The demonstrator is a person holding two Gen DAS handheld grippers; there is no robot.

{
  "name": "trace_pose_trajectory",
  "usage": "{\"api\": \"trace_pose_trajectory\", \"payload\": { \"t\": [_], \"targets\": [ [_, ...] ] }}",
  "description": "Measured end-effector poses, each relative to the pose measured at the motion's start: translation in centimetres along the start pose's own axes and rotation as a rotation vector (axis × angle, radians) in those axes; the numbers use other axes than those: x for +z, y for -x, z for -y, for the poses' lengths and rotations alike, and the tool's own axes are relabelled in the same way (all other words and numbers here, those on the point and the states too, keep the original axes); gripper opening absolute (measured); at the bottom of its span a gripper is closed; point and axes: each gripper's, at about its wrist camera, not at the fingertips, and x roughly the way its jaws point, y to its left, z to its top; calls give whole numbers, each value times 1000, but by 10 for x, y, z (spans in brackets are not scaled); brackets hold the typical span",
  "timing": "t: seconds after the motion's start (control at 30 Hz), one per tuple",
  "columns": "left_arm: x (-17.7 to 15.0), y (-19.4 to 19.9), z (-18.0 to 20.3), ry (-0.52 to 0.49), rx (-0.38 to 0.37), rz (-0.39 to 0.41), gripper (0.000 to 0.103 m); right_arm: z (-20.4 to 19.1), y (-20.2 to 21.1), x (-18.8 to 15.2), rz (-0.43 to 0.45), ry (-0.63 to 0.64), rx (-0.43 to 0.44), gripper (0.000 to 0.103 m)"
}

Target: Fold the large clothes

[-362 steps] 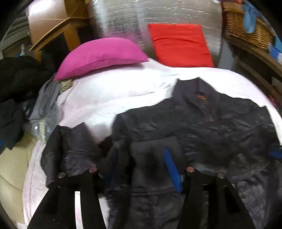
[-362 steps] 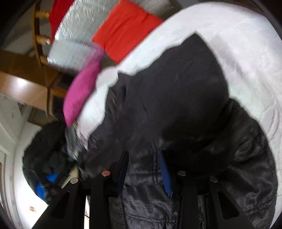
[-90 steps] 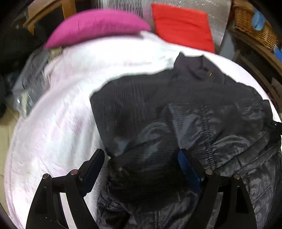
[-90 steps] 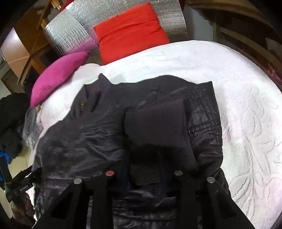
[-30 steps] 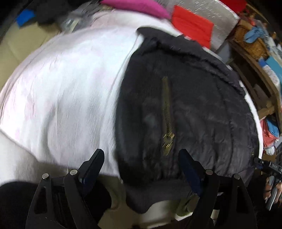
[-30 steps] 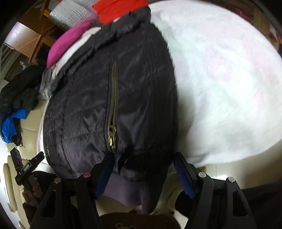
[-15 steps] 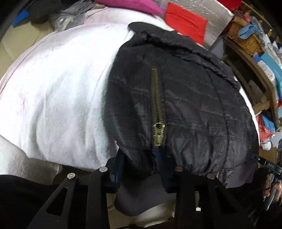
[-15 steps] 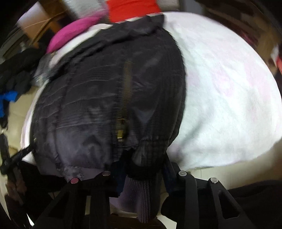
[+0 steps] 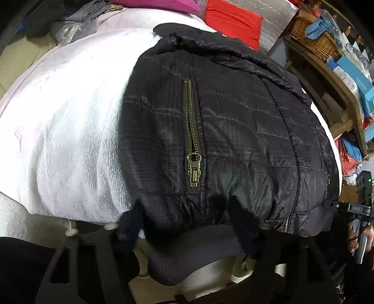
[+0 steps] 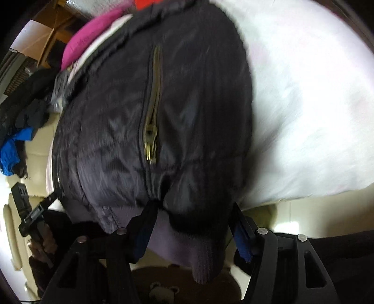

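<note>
A black quilted jacket [image 9: 245, 140] lies folded on the white bedspread [image 9: 70, 128], its ribbed hem hanging over the near bed edge. A brass pocket zip [image 9: 192, 140] faces up. My left gripper [image 9: 187, 224] is open, its jaws on either side of the hem's left part. In the right wrist view the jacket [image 10: 152, 105] fills the middle, with another brass zip [image 10: 152, 117]. My right gripper [image 10: 189, 224] is open around the hem's right corner.
A pink pillow [image 9: 152, 4] and a red cushion [image 9: 233, 18] lie at the head of the bed. A wooden shelf with a wicker basket [image 9: 315, 39] stands at the right. Dark clothes [image 10: 21, 112] are piled left of the bed.
Both grippers were shut on the jacket's hem half a second ago and have opened, letting it go. The jacket has settled on the bed edge.
</note>
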Motion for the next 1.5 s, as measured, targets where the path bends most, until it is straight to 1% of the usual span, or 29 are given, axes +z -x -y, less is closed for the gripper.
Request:
{"api": "trace_pose_trajectory", "payload": {
  "t": [0.03,0.07,0.1,0.13,0.2,0.23,0.27,0.3,0.33,0.37,0.4,0.47,0.53,0.57,0.6,0.63,0.7,0.8,0.9,0.97,1.03,1.07,1.13,1.2,1.27,1.33,1.37,1.4,1.5],
  "targets": [
    [0,1,-2,10,3,10,38,2,1,-2,10,2,-3,62],
    [0,2,-6,23,-3,14,33,0,2,-3,16,21,-15,60],
    [1,4,-10,47,-22,20,25,-3,4,-5,20,38,-16,46],
    [3,3,-15,67,-44,24,23,-9,9,-8,29,72,-33,33],
    [4,4,-18,87,-73,25,23,-19,18,-14,46,130,-70,23],
    [4,3,-18,84,-73,22,23,-24,25,-17,59,155,-63,19],
    [4,3,-17,77,-74,18,25,-30,33,-18,75,174,-35,19],
    [4,2,-15,67,-74,16,32,-36,42,-18,99,190,-1,19],
    [5,0,-13,62,-82,13,47,-38,50,-18,122,199,33,19],
    [6,-1,-11,58,-91,6,58,-39,59,-19,146,203,81,19],
    [6,-4,-8,52,-99,-5,76,-38,64,-18,159,201,131,19],
    [7,-9,-4,32,-77,-17,78,-35,60,-16,145,193,155,20],
    [8,-12,0,12,-53,-23,76,-24,47,-12,95,146,135,22],
    [7,-12,1,5,-48,-22,75,-22,40,-10,67,124,113,22],
    [7,-12,2,2,-42,-23,65,-15,31,-9,40,99,75,23],
    [5,-10,0,-1,-33,-22,55,-13,26,-7,29,88,66,23],
    [2,-7,-6,6,-30,-21,47,-6,20,-7,8,66,93,25],
    [2,2,-16,34,-68,-2,24,-9,2,-7,-60,60,78,31],
    [2,6,-20,48,-106,7,22,-19,-10,-9,-66,106,79,31],
    [2,4,-22,55,-110,-7,31,-24,-9,-12,-50,138,84,28],
    [1,2,-21,48,-132,-28,75,-33,-3,-15,-15,183,67,19],
    [1,-1,-16,27,-124,-45,81,-40,1,-18,5,205,62,18],
    [1,-6,-5,-20,-70,-56,81,-45,12,-16,52,220,94,18],
    [-1,-9,1,-54,-39,-68,80,-47,16,-16,63,224,114,18],
    [-1,-8,2,-62,-32,-65,69,-42,11,-14,34,194,103,21],
    [-1,-5,0,-49,-27,-55,42,-40,-1,-10,-7,139,126,21],
    [0,-3,-4,-29,-43,-48,36,-48,-12,-4,-17,119,132,21],
    [0,-1,-9,-13,-59,-42,23,-47,-11,-5,-10,119,127,21],
    [2,4,-21,39,-124,-29,19,-61,-10,-7,34,191,81,18]
  ]
}}
